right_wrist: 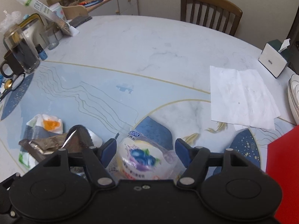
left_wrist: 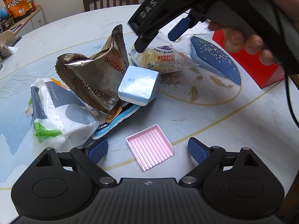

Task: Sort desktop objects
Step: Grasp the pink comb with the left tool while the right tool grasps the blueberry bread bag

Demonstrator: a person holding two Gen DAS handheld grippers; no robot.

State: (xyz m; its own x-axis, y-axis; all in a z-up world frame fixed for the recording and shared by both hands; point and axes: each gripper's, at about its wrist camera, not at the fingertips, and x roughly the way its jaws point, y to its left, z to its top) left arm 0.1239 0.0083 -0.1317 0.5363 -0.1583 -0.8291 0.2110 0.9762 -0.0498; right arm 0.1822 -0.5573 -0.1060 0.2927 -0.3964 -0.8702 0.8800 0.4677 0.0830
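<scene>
Clutter all over the round table (left_wrist: 78, 37), so here's the rundown, going left to right with the light blue box (left_wrist: 139, 85) as my landmark. Furthest left of the box is a pack of paper tissues (left_wrist: 54, 112) in white, grey and green wrap. Between that and the box there's a crinkly bronze foil snack bag (left_wrist: 91, 74), propped up and leaning partly over the tissues, its edge right against the box. A flat blue and white packet (left_wrist: 115, 120) pokes out from under the bag, just in front of the box. Nearer to me than the box, sitting on its own, is a little pink ribbed tray (left_wrist: 150, 154).

My left gripper (left_wrist: 147, 149) hangs over that tray with the jaws spread wide, one pad on each side and nothing held.

Behind the box and a bit right is a clear-wrapped blueberry cake (left_wrist: 164, 60). My right gripper (right_wrist: 145, 153) is down over it with the jaws open; in the right wrist view the cake sits between the blue pads (right_wrist: 109, 150), and I can't see either pad squeezing it. Further right of the box is a red box (left_wrist: 261, 65), my hand (left_wrist: 248, 43) partly in front of it. Well beyond that lies a sheet of white paper (right_wrist: 241, 97) and a tissue box (right_wrist: 272, 59).
</scene>
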